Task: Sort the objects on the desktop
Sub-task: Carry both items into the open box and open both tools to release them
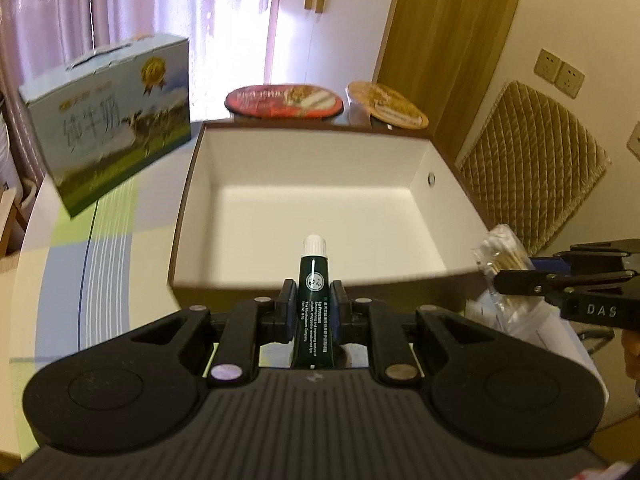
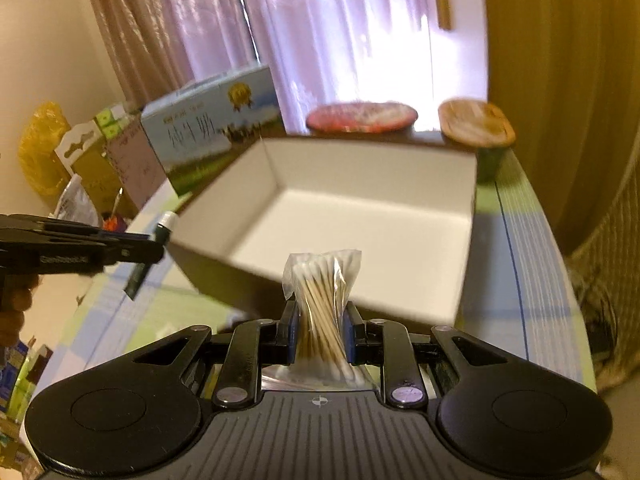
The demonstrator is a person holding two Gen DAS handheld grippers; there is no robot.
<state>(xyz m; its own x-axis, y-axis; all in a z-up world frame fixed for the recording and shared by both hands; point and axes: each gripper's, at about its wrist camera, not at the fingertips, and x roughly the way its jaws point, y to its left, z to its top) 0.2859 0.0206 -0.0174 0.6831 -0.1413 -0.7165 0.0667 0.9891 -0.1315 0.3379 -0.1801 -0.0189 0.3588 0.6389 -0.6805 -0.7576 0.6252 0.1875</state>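
Between the fingers of the left gripper [image 1: 314, 306] stands a dark green tube [image 1: 313, 300], clamped at mid-length with its white cap pointing forward over the near rim of the open box [image 1: 304, 200]. A milk carton [image 1: 108, 120] sits ahead to the left, and the right gripper [image 1: 560, 284] reaches in from the right. In the right wrist view, the right gripper [image 2: 320, 334] pinches a bag of cotton swabs [image 2: 320, 304], its top just before the box [image 2: 360, 216]; the left gripper [image 2: 120, 248] holds the tube [image 2: 162, 236] at far left.
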